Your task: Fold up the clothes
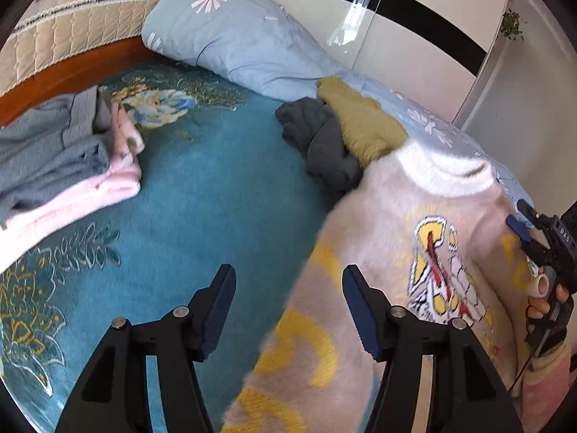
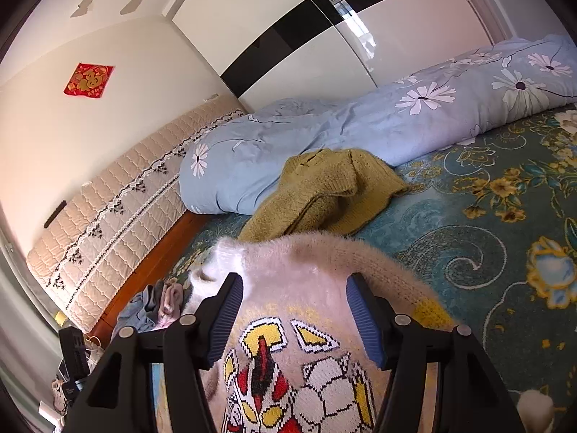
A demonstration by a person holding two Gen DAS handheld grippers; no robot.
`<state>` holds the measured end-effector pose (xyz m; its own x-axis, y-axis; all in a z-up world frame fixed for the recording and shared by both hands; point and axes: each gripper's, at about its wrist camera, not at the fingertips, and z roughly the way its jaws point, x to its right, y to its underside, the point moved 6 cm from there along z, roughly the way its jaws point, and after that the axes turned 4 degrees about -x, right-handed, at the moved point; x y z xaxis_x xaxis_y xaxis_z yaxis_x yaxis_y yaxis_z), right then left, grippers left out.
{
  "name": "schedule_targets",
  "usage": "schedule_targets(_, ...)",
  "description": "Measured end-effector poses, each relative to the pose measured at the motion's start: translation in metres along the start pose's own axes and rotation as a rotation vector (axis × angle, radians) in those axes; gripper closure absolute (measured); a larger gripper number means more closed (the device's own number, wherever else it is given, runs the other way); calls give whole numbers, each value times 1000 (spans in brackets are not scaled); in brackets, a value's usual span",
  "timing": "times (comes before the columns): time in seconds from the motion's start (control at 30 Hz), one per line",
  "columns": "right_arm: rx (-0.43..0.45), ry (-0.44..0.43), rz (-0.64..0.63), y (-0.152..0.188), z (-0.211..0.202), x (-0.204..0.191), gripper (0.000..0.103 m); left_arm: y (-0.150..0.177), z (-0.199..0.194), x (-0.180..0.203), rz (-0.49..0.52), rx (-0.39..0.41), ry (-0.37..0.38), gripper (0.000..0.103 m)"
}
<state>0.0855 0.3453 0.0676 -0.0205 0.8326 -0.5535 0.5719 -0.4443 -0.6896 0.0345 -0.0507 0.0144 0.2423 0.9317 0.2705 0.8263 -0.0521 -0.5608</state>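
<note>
My L gripper [image 1: 288, 310] jaws wide, empty, over bare teal bedspread [image 1: 202, 195]; room left. R gripper [image 2: 294, 310] wide over fuzzy sweater [image 2: 288, 267], not pinching; collar end faces blue duvet [image 2: 324, 133].

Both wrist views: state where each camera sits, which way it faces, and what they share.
Left wrist: on the left gripper, angled down at the teal floral bedspread; open jaws, and the right gripper in a hand.
Right wrist: on the right gripper, open over the fluffy pink cartoon sweater, facing the white wardrobe.
Shared: sweater, olive knit, blue floral duvet.
</note>
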Motion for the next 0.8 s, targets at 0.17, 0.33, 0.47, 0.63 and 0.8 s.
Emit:
schedule_targets(0.17,-19,23,-22,7,5,-2,39,35,28,-27,-184,-125,222,39)
schedule_targets(0.33,-33,36,-38,10,9,-3,39,45,29,-22,-189,-118,266,40)
schedule_targets(0.47,-37,36,-30,10,10,-1,39,42,26,-11,-108,-94,186,73)
schedule_targets(0.63,-44,30,-23,10,11,-1,39,38,22,5,52,-91,-8,95)
schedule_targets(0.8,-50,21,-16,10,12,1,38,27,13,14,309,-76,-309,96)
